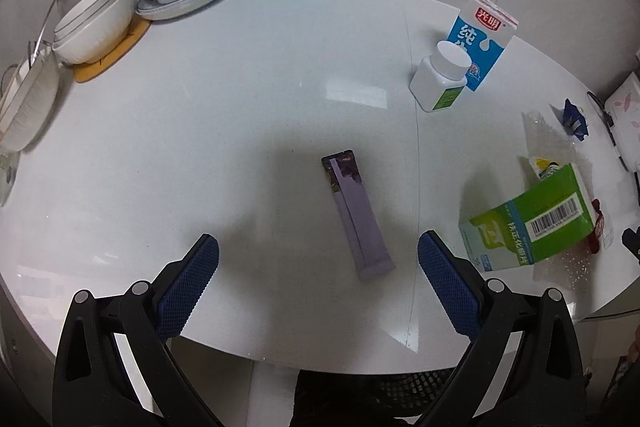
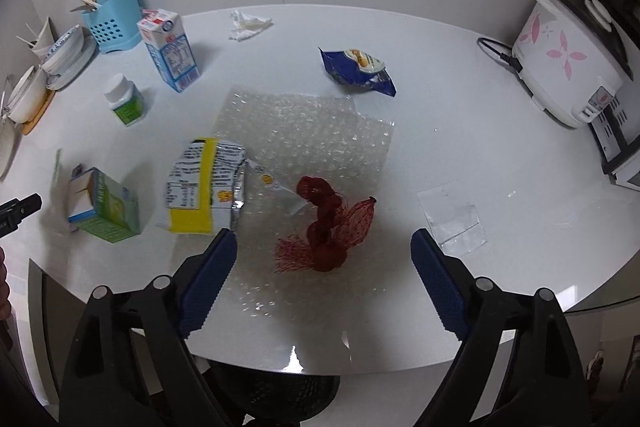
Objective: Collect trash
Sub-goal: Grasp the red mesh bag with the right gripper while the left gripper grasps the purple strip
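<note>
Blue-padded jaws of my left gripper point(image 1: 318, 253) stand wide apart above a purple sachet point(image 1: 356, 217) lying flat on the white table point(image 1: 200, 131), not touching it. My right gripper point(image 2: 324, 247) is spread too, hanging over a red mesh bag point(image 2: 330, 227) on bubble wrap point(image 2: 308, 131). Farther off sit a yellow wrapper point(image 2: 204, 187), green carton point(image 2: 106, 207), blue snack bag point(image 2: 358, 69) and crumpled tissue point(image 2: 248, 23).

The round white table point(image 2: 500, 147) bears two cartons, one white plastic bottle point(image 2: 125, 101), one red mesh net bag point(image 2: 330, 227) and three crumpled wrappers.
</note>
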Demonstrator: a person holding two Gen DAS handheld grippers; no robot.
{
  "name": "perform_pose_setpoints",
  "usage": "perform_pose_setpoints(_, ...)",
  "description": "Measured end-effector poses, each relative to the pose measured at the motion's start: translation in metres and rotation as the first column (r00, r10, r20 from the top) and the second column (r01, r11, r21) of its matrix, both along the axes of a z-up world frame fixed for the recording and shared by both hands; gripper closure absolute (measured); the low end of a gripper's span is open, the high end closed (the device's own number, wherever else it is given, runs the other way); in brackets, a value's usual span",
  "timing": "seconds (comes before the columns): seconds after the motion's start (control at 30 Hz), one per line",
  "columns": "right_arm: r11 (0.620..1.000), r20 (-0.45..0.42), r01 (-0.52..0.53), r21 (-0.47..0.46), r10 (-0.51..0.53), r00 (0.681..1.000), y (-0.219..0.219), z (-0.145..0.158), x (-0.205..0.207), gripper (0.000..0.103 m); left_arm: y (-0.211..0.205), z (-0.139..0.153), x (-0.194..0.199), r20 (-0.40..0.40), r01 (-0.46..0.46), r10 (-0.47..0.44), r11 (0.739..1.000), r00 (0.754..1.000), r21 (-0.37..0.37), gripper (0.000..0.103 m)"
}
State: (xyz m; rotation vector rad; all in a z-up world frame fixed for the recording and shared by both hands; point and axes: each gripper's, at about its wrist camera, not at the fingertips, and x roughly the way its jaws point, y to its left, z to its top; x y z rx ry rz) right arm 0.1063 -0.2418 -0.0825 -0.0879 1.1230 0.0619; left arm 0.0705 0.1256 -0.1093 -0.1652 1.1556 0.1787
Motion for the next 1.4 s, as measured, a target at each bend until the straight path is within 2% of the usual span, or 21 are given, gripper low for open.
perform_pose_setpoints(0.23,1.000,-0.064,0.029,-0.010,-0.029,0.998,-0.013,-0.026,0.019,0.029,0.003,-0.027,0.025,-0.052,0.009,-0.010,1.000,0.999,-0.021,0.006)
perform_pose_setpoints(0.4,0.999,-0.113,0.032,-0.021,-0.035,0.993,-0.014,-0.044,0.031,0.039,0.000,-0.042,0.037,-0.080,0.020,-0.023,0.999,0.997,-0.028,0.006)
perform_pose_setpoints(0.57,0.999,-0.152,0.036,-0.017,-0.038,0.988,-0.013,-0.056,0.038,0.046,-0.002,-0.051,0.044,-0.104,0.017,-0.020,0.999,0.994,-0.029,0.009)
perform_pose_setpoints(0.77,0.999,-0.182,0.042,-0.006,-0.042,0.982,-0.010,-0.065,0.044,0.055,-0.008,-0.057,0.050,-0.125,0.015,-0.020,0.999,0.992,-0.043,0.019)
perform_pose_setpoints(0.97,0.999,-0.206,0.046,-0.001,-0.045,0.978,-0.009,-0.074,0.046,0.067,-0.016,-0.057,0.055,-0.131,0.020,-0.025,0.999,0.991,-0.037,0.032)
perform_pose_setpoints(1.07,0.999,-0.210,0.047,0.006,-0.045,0.977,-0.011,-0.075,0.046,0.071,-0.019,-0.056,0.057,-0.139,0.015,-0.019,0.999,0.990,-0.028,0.042)
perform_pose_setpoints(1.17,0.998,-0.210,0.056,0.009,-0.053,0.976,-0.014,-0.075,0.046,0.076,-0.021,-0.054,0.058,-0.155,0.011,-0.013,1.000,0.988,-0.010,0.060)
perform_pose_setpoints(1.23,0.998,-0.209,0.063,0.008,-0.060,0.976,-0.014,-0.074,0.046,0.079,-0.024,-0.052,0.058,-0.163,0.008,-0.008,1.000,0.987,0.001,0.079)
perform_pose_setpoints(1.4,0.997,-0.202,0.071,0.008,-0.067,0.977,-0.020,-0.074,0.045,0.084,-0.022,-0.051,0.060,-0.182,-0.001,-0.003,1.000,0.983,-0.025,0.090)
